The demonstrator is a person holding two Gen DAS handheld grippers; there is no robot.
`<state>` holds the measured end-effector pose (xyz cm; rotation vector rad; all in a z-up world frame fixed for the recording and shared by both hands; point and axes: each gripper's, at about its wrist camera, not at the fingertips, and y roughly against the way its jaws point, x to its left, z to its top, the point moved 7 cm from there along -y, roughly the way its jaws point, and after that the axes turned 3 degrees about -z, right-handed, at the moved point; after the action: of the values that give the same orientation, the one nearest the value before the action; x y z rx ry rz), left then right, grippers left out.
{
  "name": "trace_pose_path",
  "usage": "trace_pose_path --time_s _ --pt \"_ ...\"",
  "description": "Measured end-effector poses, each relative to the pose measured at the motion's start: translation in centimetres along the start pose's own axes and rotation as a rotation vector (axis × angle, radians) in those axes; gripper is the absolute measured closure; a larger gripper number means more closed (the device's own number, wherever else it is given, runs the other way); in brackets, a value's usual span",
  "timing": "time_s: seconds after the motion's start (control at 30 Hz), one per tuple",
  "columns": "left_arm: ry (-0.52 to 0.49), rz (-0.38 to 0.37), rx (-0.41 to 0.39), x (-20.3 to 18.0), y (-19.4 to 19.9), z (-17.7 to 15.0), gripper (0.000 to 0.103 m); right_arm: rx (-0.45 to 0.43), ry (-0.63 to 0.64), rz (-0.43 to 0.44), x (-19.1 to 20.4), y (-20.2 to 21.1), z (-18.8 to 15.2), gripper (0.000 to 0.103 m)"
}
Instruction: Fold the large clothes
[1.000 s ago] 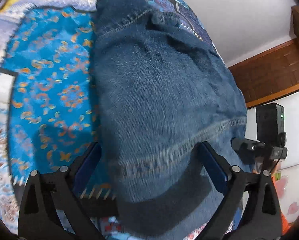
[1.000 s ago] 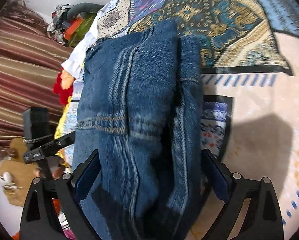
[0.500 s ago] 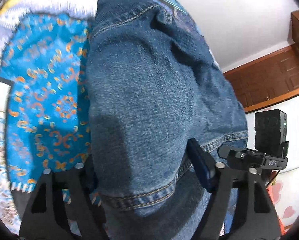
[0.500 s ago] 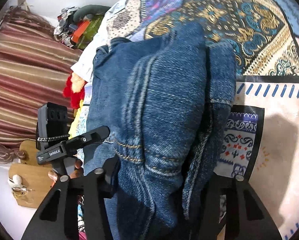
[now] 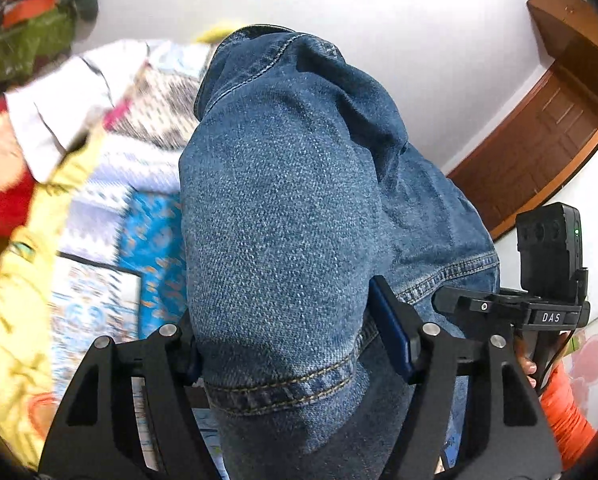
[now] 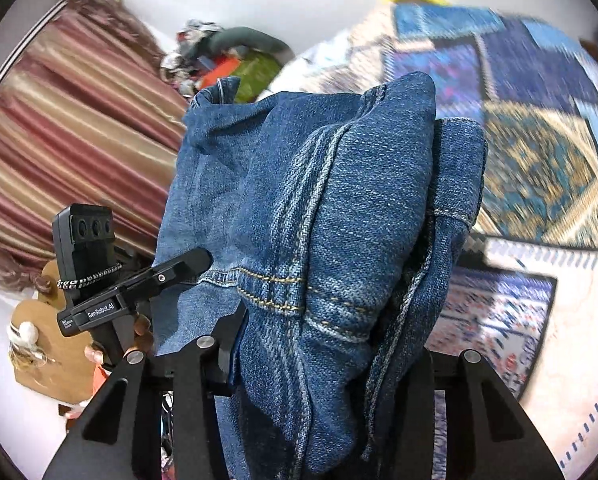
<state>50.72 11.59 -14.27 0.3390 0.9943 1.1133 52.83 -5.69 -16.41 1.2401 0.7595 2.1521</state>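
Note:
A folded pair of blue jeans [image 5: 291, 208] fills the middle of both wrist views and is lifted off the bed. My left gripper [image 5: 295, 344] is shut on a thick hemmed fold of the jeans. My right gripper [image 6: 323, 352] is shut on the other bunched, seamed end of the jeans [image 6: 323, 208]. Each view shows the other gripper beside the denim: the right one in the left wrist view [image 5: 539, 304] and the left one in the right wrist view [image 6: 111, 292]. The fingertips are mostly buried in cloth.
A patchwork bedspread [image 6: 539, 152] lies below, also showing in the left wrist view [image 5: 151, 240]. Piled clothes and a red toy [image 5: 3, 184] sit at the bed's far side. A striped curtain [image 6: 59, 128] hangs at left, and a wooden door [image 5: 547, 132] stands at right.
Both grippers closed from open onto the jeans and lifted them off the bedspread. The cameras tilted upward, so wall, curtain and door now show.

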Motion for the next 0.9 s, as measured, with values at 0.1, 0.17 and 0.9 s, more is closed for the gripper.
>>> trace_pose_path --time_s 0.1,0.17,0.9 --pt "0.006 0.027 -0.034 1.4 3.4 0.0 0.034 -0.007 0.015 0.021 2.6 -0.7 0.4 0.060" --pt "0.018 0.048 -0.036 2.4 4.1 -0.3 0.034 0.003 0.021 0.032 4.1 -2.1 0.4 0.060" --pt "0.127 0.211 0.109 17.8 -1.3 -12.4 0.027 0.305 0.038 -0.069 1.6 -22.5 -6.9 0.049"
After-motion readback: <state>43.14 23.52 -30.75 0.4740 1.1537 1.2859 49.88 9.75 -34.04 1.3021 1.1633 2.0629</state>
